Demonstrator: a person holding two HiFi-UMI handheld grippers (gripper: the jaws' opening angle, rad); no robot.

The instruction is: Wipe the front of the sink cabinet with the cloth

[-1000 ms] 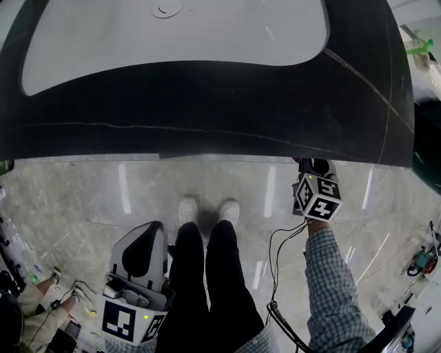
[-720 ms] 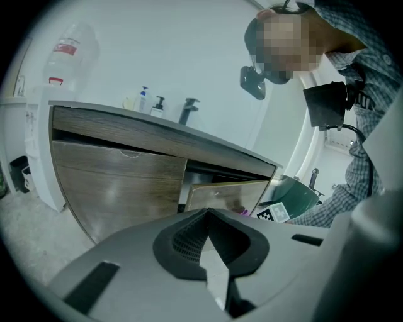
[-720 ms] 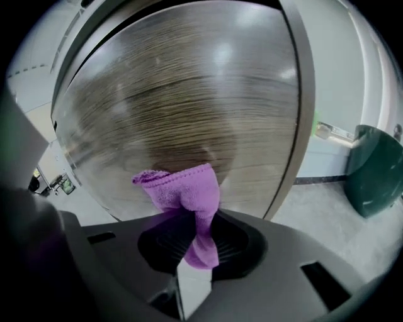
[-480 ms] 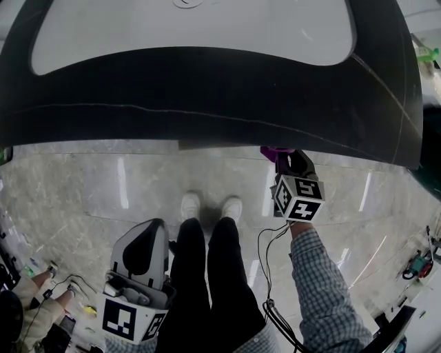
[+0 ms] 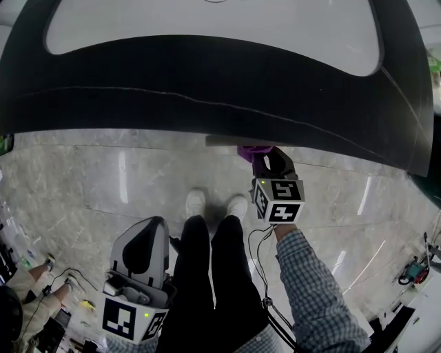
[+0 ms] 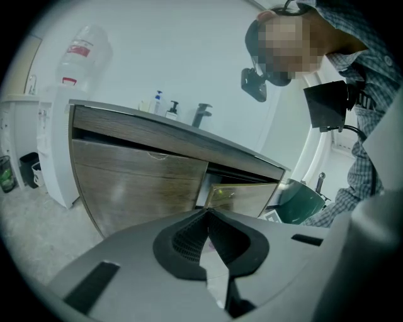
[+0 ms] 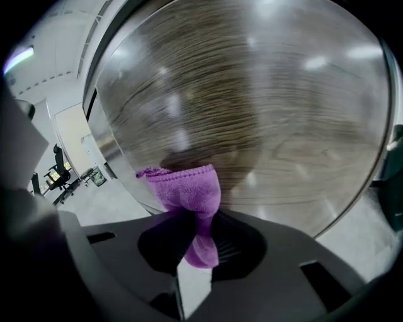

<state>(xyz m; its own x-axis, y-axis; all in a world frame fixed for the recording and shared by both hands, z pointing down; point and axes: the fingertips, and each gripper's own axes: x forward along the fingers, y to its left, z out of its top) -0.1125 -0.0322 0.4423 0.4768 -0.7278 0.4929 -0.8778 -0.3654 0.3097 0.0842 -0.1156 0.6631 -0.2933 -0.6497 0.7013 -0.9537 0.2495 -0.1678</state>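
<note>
One purple cloth (image 7: 186, 188) is pinched in the right gripper (image 7: 195, 229) and laid against the wood-grain cabinet (image 7: 264, 113) front, under the worktop (image 5: 207, 76). The left gripper (image 6: 206, 217) is held closed on nothing. Only in its view are two bottles (image 6: 157, 102) seen beside the faucet (image 6: 201, 115); their labels cannot be read.

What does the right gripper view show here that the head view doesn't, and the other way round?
Right gripper view only: the right gripper with jaws shut on the purple cloth, and the wood-grain cabinet front close ahead. Head view only: the dark countertop, white basin, the person's shoes, and the left gripper low beside the legs. Both: the cloth and right gripper.
</note>
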